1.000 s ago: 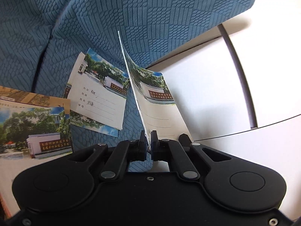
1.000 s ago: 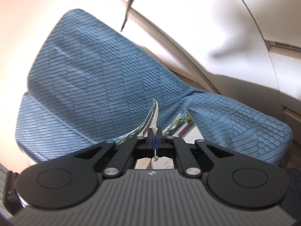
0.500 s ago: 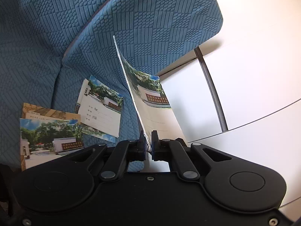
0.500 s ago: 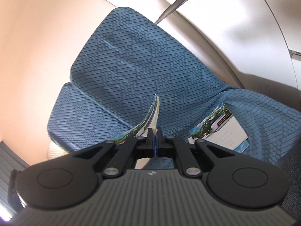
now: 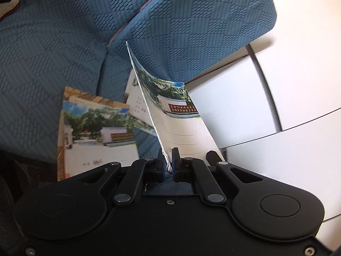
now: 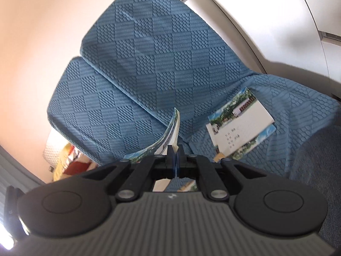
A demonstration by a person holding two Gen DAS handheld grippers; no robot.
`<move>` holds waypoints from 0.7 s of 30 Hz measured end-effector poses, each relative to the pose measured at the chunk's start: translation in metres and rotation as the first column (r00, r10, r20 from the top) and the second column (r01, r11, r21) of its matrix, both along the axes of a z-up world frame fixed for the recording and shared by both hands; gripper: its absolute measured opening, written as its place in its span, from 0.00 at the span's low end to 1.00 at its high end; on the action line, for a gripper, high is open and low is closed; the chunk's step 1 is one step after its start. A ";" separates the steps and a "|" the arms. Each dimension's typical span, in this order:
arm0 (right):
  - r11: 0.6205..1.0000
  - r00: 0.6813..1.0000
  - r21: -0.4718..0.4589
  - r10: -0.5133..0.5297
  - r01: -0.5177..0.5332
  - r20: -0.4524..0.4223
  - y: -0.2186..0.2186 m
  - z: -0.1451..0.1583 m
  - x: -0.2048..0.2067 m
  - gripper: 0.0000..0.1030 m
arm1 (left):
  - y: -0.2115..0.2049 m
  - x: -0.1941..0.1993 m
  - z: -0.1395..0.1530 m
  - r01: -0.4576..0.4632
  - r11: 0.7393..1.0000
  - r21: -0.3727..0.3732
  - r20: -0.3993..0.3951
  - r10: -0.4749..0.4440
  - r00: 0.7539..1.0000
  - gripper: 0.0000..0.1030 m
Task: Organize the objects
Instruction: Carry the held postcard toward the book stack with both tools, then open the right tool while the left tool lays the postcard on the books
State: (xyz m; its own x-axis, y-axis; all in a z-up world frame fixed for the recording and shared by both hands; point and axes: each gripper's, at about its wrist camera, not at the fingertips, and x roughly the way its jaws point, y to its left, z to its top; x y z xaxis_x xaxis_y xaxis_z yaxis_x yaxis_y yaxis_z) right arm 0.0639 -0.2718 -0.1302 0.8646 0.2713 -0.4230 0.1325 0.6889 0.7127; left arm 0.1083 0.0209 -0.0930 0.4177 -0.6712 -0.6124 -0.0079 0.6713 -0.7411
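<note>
My left gripper (image 5: 168, 157) is shut on a thin notebook (image 5: 174, 115) with a photo cover, held on edge above the blue sofa seat. My right gripper (image 6: 176, 153) is shut on another photo-cover notebook (image 6: 170, 134) that curls to the left. A small pile of similar notebooks (image 5: 93, 132) lies on the seat left of my left gripper, a brown one (image 5: 85, 97) underneath. One more notebook (image 6: 238, 128) lies flat on the seat, right of my right gripper; it also shows behind the held one in the left wrist view (image 5: 136, 100).
Blue textured sofa cushions (image 6: 162, 49) stand behind the seat. White wall panels (image 5: 277, 85) lie to the right in the left wrist view. Colourful things (image 6: 66, 160) sit beside the sofa at the left in the right wrist view.
Both grippers have pulled back and turned, each still holding its notebook. The left one has moved toward the pile. The flat notebook now shows fully in the right wrist view.
</note>
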 end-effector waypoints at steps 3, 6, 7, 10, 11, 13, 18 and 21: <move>0.999 0.999 -0.031 0.013 -0.013 -0.029 0.006 -0.015 -0.002 0.04 | 0.000 -0.004 -0.021 -0.002 1.000 0.017 -0.020 0.002 1.000 0.05; 0.998 0.998 -0.053 0.022 -0.026 -0.064 0.011 -0.032 -0.002 0.04 | 0.002 -0.008 -0.044 -0.007 0.999 0.033 -0.046 0.008 0.999 0.05; 0.998 0.997 -0.057 0.026 -0.031 -0.077 0.013 -0.038 -0.001 0.04 | 0.002 -0.009 -0.052 -0.005 0.999 0.040 -0.054 0.007 0.998 0.05; 0.996 0.993 -0.078 0.037 -0.045 -0.112 0.020 -0.056 -0.001 0.04 | 0.004 -0.012 -0.076 -0.003 0.998 0.057 -0.093 0.008 0.996 0.05; 0.996 0.992 -0.079 0.038 -0.048 -0.124 0.022 -0.061 -0.001 0.04 | 0.004 -0.013 -0.083 0.000 0.998 0.062 -0.103 0.007 0.995 0.05; 0.996 0.989 -0.079 0.040 -0.052 -0.145 0.024 -0.071 -0.002 0.04 | 0.006 -0.015 -0.096 0.003 0.998 0.070 -0.125 0.006 0.992 0.06; 0.990 0.980 -0.113 0.059 -0.081 -0.191 0.030 -0.083 -0.001 0.06 | 0.007 -0.018 -0.115 0.012 0.996 0.091 -0.160 0.003 0.987 0.09; 0.988 0.971 -0.125 0.064 -0.095 -0.231 0.030 -0.088 0.001 0.09 | 0.006 -0.019 -0.123 0.029 0.994 0.108 -0.177 -0.009 0.984 0.13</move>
